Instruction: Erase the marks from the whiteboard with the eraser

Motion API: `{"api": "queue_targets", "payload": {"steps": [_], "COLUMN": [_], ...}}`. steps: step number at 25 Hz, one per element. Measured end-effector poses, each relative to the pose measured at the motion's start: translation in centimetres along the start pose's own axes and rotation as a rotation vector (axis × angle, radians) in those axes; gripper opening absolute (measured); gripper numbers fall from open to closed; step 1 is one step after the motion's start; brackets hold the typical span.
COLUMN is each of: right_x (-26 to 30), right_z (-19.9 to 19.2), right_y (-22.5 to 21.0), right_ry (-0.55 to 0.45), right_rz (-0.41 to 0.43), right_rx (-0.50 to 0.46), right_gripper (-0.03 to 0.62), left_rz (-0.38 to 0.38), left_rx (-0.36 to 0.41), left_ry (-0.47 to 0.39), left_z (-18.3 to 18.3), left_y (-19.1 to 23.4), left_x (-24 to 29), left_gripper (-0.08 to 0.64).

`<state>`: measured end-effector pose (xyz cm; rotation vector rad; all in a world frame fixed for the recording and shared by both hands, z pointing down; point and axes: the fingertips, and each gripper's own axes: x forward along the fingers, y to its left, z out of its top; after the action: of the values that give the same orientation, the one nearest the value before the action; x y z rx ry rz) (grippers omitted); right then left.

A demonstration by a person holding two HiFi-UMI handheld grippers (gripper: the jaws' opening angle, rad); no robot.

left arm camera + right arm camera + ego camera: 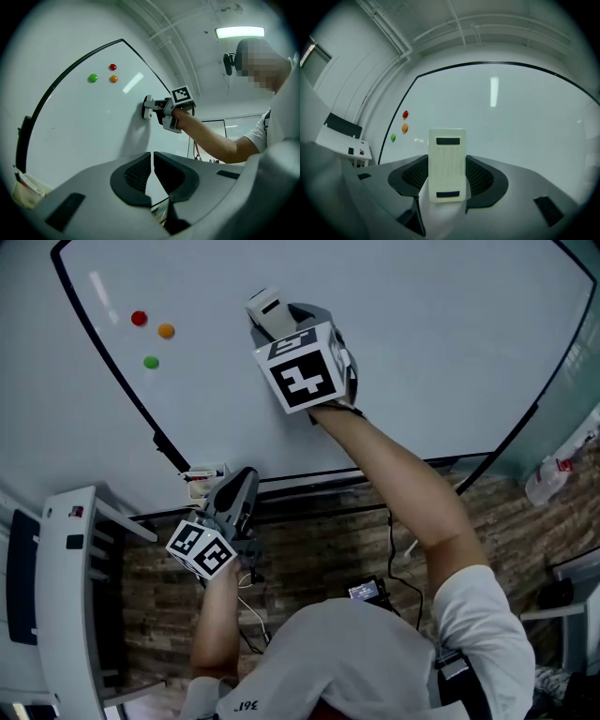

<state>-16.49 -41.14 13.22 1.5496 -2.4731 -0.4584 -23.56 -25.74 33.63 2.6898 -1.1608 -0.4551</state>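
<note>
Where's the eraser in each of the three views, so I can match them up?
Head view: eraser upper centre, against the whiteboard.
Left gripper view: eraser centre, above the jaws.
Right gripper view: eraser bottom centre, between the jaws.
Shared landmark: red magnet, left of the eraser in every view.

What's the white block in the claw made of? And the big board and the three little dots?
Eraser: probably hard cream plastic, matte, with moulded grooves and dark slots. Board: smooth, glossy white, showing a bright reflection; perhaps coated metal. Dots: shiny, likely plastic magnets.
</note>
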Motion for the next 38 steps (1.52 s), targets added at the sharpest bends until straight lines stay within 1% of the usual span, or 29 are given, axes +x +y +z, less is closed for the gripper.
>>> {"api": "queue_targets", "payload": {"steps": [4, 9, 12, 16, 23, 29, 34, 38], "right_x": [1.3, 1.1, 0.7, 0.0, -2.1, -4.8, -5.8, -6.8], "right_z": [0.3, 0.2, 0.0, 0.1, -0.8, -3.0, -3.8, -4.4], "right_y": [0.6, -0.3, -1.5, -3.3, -7.8, -13.4, -15.9, -18.0], "right_ry": [0.025, 0.045, 0.058, 0.052, 0.053, 0.074, 0.086, 0.092], "right_rz": [-0.027, -0.033, -0.039, -0.051, -0.098, -0.195, -0.191, -0.220], "right_rx": [-0.035, -0.008, 0.001, 0.022, 0.033, 0.060, 0.065, 0.048], "right_gripper": [0.261, 0.261, 0.261, 0.261, 0.261, 0.261, 0.261, 0.261], "left_rz": [0.005, -0.005, -0.014, -0.024, -0.058, -0.098, -0.113, -0.116], "left_rx": [-0.007, -0.016, -0.020, -0.023, -0.027, -0.040, -0.041, -0.039], "left_ry": [-0.002, 0.001, 0.005, 0.010, 0.019, 0.042, 0.058, 0.064], "left_z": [-0.1, -0.7, -0.9, -1.2, -2.2, -3.5, -4.0, -4.3], "left_y": [0.2, -0.5, -1.1, -1.9, -3.8, -6.0, -7.0, -7.7], "left_x": [-0.5, 0.0, 0.5, 1.3, 3.6, 5.7, 7.1, 7.7], "left_gripper": [0.017, 0.017, 0.017, 0.017, 0.017, 0.017, 0.017, 0.017]}}
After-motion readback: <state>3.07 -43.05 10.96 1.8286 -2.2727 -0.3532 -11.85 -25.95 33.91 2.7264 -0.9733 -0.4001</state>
